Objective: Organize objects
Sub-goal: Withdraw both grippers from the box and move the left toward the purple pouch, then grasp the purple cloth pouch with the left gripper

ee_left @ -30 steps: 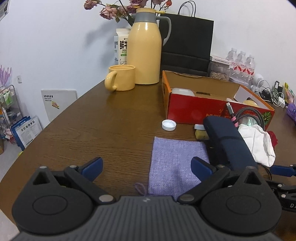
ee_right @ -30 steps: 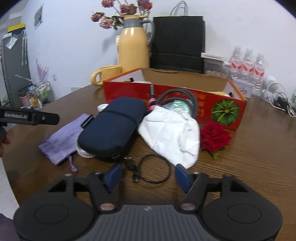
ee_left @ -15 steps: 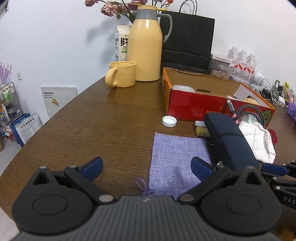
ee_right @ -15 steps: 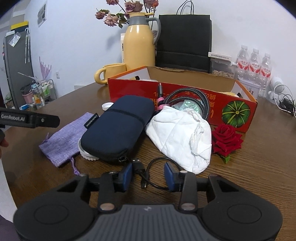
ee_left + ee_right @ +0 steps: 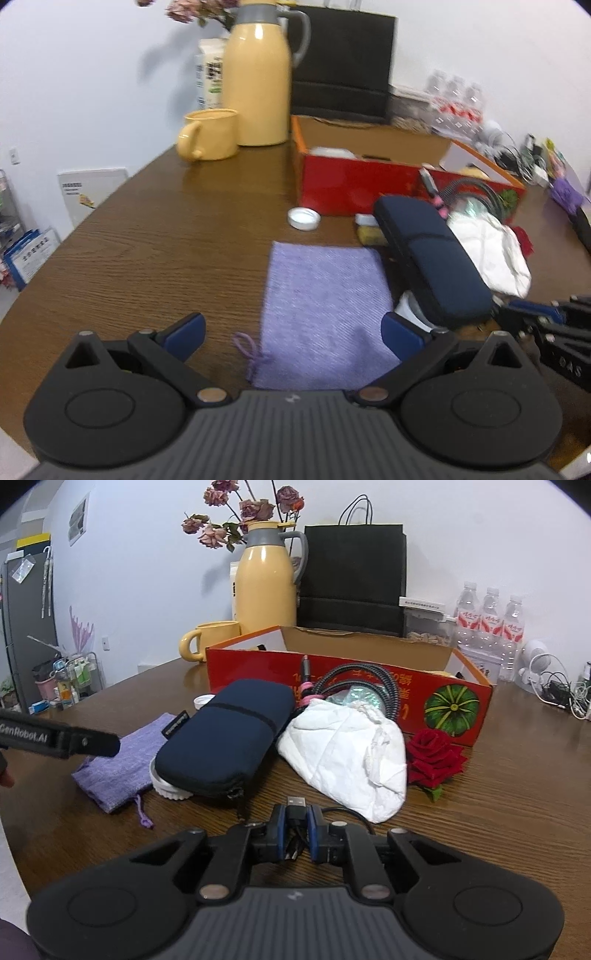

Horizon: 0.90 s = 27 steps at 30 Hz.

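Right tool [image 5: 296, 829]: just been closing, now pinching the black USB cable [image 5: 295, 804] by its plug end, low over the table [image 5: 498, 812]. Just ahead to its left, dark blue pouch [image 5: 225, 738]; ahead to its right, white cloth bag [image 5: 347, 753] and red rose [image 5: 430, 757]; beyond these, red box [image 5: 369, 698].

Left tool [image 5: 291, 330]: spread wide, pinching nothing, hovering above the near end of the purple drawstring bag [image 5: 321, 310]. Farther ahead, a white cap [image 5: 303, 218], perhaps a bottle lid, blurred.
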### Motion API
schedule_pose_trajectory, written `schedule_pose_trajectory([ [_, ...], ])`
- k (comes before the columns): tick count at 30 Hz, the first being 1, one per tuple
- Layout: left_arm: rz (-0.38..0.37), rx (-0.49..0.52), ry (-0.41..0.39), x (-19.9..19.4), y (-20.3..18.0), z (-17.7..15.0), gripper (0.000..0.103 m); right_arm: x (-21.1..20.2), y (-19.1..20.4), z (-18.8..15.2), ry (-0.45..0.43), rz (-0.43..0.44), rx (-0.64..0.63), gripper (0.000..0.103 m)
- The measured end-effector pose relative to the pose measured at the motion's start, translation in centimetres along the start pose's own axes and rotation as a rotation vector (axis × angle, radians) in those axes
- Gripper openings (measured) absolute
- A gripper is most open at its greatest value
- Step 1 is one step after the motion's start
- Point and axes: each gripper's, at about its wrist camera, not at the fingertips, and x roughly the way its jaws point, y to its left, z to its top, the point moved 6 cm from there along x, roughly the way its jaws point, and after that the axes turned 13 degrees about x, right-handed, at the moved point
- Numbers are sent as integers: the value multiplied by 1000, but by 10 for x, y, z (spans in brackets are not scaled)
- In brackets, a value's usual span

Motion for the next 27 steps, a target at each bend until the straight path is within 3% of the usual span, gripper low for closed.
schedule_pose_trajectory([
  [8,-34,66,62,19,-22,-8,103,1,-5,-1,-4,-25,-6,12],
  [22,40,24,4,33,-16,-3,103,0,-3,-2,-11,-18,-18,12],
  [24,36,23,-4,32,-15,-3,100,0,-2,-3,-12,-18,-20,12],
  [27,40,28,-34,27,-17,-4,85,0,-2,-3,-12,-16,-20,12],
])
